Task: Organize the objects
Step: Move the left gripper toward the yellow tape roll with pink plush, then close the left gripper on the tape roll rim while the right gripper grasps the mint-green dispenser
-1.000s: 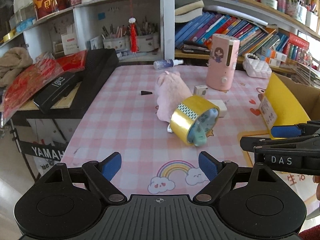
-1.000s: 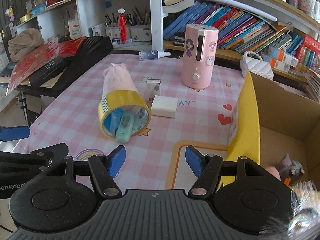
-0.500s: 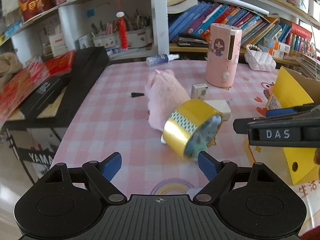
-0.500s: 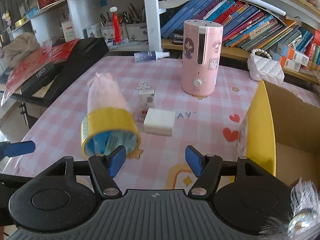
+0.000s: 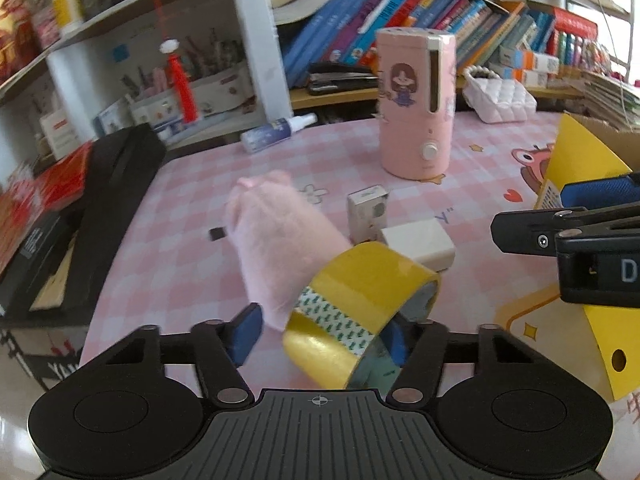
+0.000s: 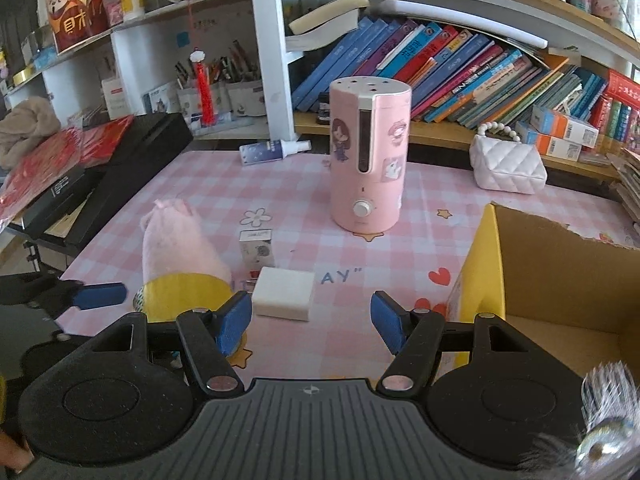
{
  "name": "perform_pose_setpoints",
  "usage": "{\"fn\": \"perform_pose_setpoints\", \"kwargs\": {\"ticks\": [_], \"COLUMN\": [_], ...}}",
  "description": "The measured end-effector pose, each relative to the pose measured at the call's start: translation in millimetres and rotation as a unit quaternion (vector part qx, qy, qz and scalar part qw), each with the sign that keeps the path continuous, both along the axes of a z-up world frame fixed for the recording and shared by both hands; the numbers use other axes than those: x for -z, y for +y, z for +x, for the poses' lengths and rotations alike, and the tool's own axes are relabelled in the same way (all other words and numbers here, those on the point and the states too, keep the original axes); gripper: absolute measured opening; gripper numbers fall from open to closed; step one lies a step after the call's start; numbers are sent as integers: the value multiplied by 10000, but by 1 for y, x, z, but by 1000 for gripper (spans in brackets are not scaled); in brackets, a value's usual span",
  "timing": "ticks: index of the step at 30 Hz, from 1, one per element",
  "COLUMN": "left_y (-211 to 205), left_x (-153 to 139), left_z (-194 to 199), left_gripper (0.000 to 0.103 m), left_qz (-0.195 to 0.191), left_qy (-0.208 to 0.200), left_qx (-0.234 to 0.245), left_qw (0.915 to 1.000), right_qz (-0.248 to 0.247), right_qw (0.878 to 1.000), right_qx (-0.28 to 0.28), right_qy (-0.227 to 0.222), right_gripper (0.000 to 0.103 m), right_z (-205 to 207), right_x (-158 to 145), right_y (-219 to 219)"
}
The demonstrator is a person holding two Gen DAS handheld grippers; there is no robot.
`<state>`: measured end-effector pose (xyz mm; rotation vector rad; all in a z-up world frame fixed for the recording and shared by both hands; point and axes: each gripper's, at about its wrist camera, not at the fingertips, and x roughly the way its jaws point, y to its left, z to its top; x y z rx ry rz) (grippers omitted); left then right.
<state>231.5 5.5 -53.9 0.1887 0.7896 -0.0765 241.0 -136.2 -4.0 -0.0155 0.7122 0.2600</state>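
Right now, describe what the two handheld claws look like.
Both look alike: the left claw and right claw each have a matte black ribbed body, two round discs, angled black linkage arms with silver pivot pins, and blue padded fingers. Seen from the left camera, the right one's side carries white lettering.

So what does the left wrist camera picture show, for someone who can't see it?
The left gripper has a yellow tape roll between its blue fingers, and its jaws have just been closing. A pink plush leans behind the roll on a pink checked table, with a pink humidifier farther back. The right gripper pokes in beside a yellow box.
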Motion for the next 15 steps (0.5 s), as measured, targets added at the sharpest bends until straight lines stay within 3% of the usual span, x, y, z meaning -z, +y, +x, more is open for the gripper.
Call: {"fn": "perform_pose_setpoints", "kwargs": {"ticks": [1, 5, 10, 12, 15], "left_y": [-2, 1, 21, 23, 29], "left_x": [1, -3, -10, -5, -2], "left_z": [2, 2, -4, -8, -15], "left_gripper": [46, 38, 28, 21, 20], "left_qz": [-12, -179, -1187, -1190, -1267], "left_qy": [23, 27, 255, 383, 432], "left_qx": [34, -32, -175, -194, -406], "left_qw": [10000, 9998, 9924, 9920, 9902], "right_qz": [0, 7, 33, 58, 80], "right_qw": [10000, 10000, 9999, 9999, 9999], "right_qx": [14, 71, 108, 119, 121], "right_qy": [-3, -31, -75, -71, -61], "right_gripper": [64, 64, 64, 64, 64], "right_z": [0, -1, -3, -4, -6], "right_x": [0, -1, -3, -3, -3], "right_y": [-1, -6, -8, -9, -9]}}
